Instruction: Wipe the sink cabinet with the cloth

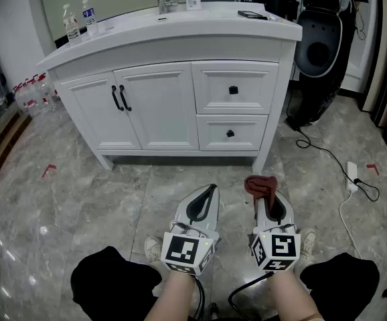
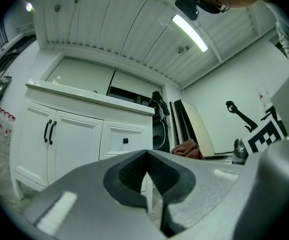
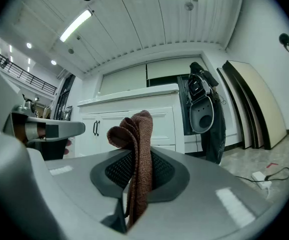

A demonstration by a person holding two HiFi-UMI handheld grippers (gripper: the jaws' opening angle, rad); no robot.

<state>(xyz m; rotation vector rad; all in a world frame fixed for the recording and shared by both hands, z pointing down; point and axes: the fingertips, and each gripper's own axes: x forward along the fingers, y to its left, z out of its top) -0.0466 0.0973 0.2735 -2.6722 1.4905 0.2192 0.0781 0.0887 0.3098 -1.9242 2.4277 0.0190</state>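
Brown cloth clamped in right hand-held gripper; left hand-held gripper clenched empty; bottles atop sink cabinet.

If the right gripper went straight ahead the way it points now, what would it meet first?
Probably the drawer side of the sink cabinet, touched first by the cloth in its jaws. Only bare floor lies between, though depth is unclear.

Your left hand-held gripper and right hand-held gripper are grey with black-and-white marker cubes. You wear black trousers.
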